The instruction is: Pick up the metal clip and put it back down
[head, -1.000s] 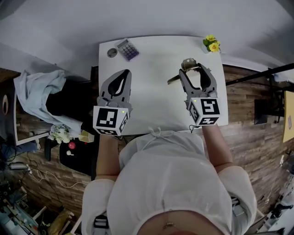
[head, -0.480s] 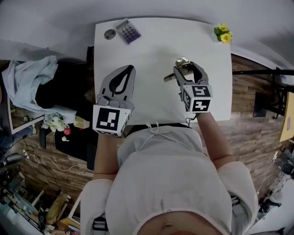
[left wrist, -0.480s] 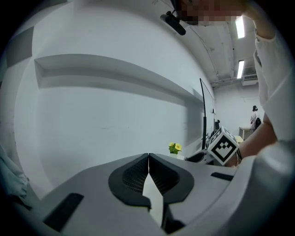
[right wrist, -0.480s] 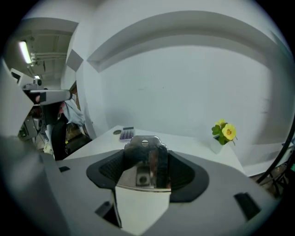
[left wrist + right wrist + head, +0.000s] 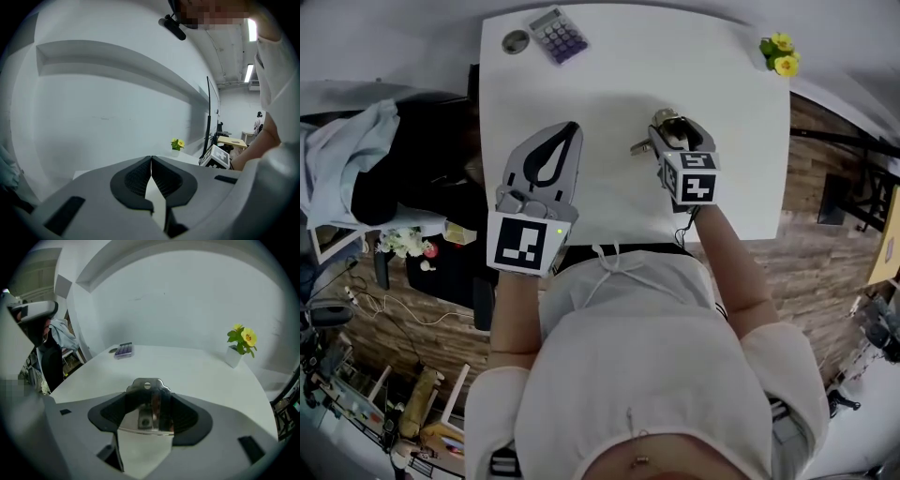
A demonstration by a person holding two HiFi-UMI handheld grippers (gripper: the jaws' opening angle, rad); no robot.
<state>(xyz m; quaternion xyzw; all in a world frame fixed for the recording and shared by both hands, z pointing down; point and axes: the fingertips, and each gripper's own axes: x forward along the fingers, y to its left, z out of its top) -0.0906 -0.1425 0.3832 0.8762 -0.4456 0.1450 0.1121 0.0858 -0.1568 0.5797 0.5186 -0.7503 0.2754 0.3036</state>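
Silver metal clip (image 5: 149,404) sits clamped between the jaws of my right gripper (image 5: 673,136); dark pads press its two sides and its holed tab pokes out past the tips; in the head view it is over the white desk (image 5: 609,80), a bit right of the middle; whether it touches the surface I cannot tell; my left gripper (image 5: 151,160) has its jaws closed tip to tip on nothing; it is over the desk's left part, well apart from the clip; calculator (image 5: 558,35) and a small round thing (image 5: 515,41) lie near the far left corner; yellow flowers in a white pot (image 5: 241,345) stand at the far right corner.
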